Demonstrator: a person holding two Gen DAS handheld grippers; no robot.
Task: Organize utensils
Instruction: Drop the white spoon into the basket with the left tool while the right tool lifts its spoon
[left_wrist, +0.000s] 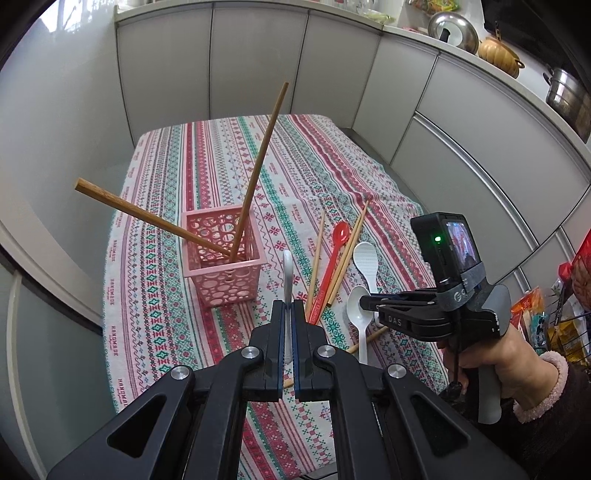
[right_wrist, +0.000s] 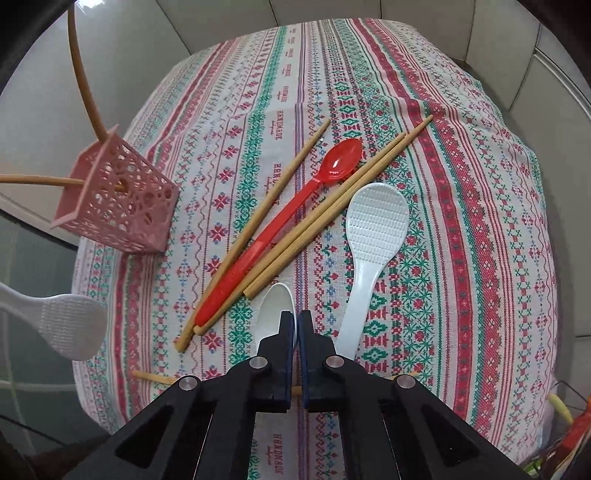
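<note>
Left tool (left_wrist: 288, 314) is clamped tight on a white rice paddle (left_wrist: 287, 275), seen edge-on from its own camera, the paddle held in the air just beside the pink basket (left_wrist: 223, 264). From the right camera that same paddle's ridged head (right_wrist: 72, 325) hangs at the left edge, clear of the tabletop (right_wrist: 480, 184).

The basket stands near the left edge of the striped cloth (left_wrist: 207, 166), with two chopsticks (left_wrist: 258, 173) already in it, one leaning up and back, the other sticking out low to the left.

Over on the right, the right tool (right_wrist: 297, 328) is down on the small white spoon (right_wrist: 275, 314) and its jaws are closed on it, pads pinching the spoon at the neck just behind the bowl, which still lies on the cloth. In the left view a hand (left_wrist: 513, 365) in a dark sleeve with a pink cuff grips that tool's handle.

Loose on the cloth ahead of it: a red spoon (right_wrist: 291, 206) lying diagonally, one chopstick (right_wrist: 258, 229) along its left side, a pair of chopsticks (right_wrist: 340, 203) along its right, and a second white paddle (right_wrist: 369, 251) just right of the pair. One more chopstick (right_wrist: 155, 377) lies crosswise, partly hidden under the right tool.
</note>
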